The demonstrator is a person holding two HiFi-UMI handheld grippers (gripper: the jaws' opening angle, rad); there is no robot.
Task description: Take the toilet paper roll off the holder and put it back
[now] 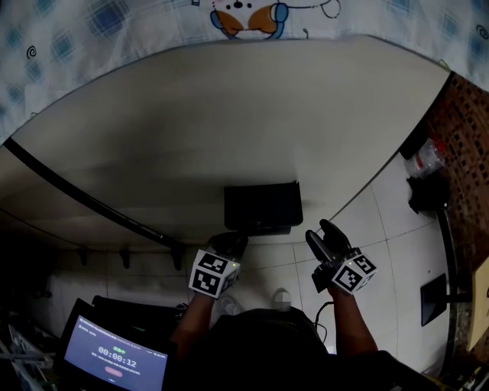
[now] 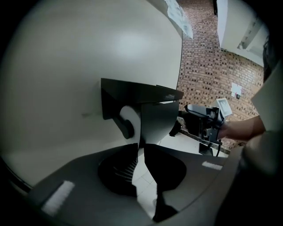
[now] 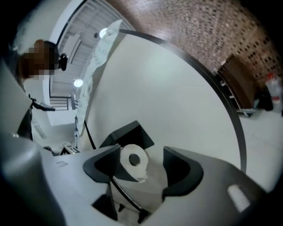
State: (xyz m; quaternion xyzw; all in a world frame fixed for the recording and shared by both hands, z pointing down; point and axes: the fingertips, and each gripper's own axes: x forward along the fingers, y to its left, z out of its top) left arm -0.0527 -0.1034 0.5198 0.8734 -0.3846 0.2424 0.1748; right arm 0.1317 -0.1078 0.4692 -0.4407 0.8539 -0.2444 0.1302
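- Toilet paper roll [image 3: 132,170] sits on the black holder [image 1: 262,206], under its lid, with its open core facing the right gripper view.
- In the head view, the holder is fixed at the near edge of a white wall panel [image 1: 229,114].
- Left gripper [image 2: 142,146] is directly below the holder's left part. Its 2 jaws meet at the tips, which reach the holder's lower edge. Whether they nip anything there cannot be told.
- Right gripper [image 1: 325,238] is just right of the holder and apart from it. Its 2 jaws are partly spread with nothing pressed between them. The roll shows through the gap, farther off.
- Pale tiled floor [image 1: 382,229] runs to the right, up to a brick wall [image 2: 208,66].
- A clear plastic bottle [image 1: 424,156] lies at the far right, by the brick.
- A screen [image 1: 114,359] showing a timer is at the near left.
- A patterned cloth [image 1: 114,23] hangs along the panel's far edge.
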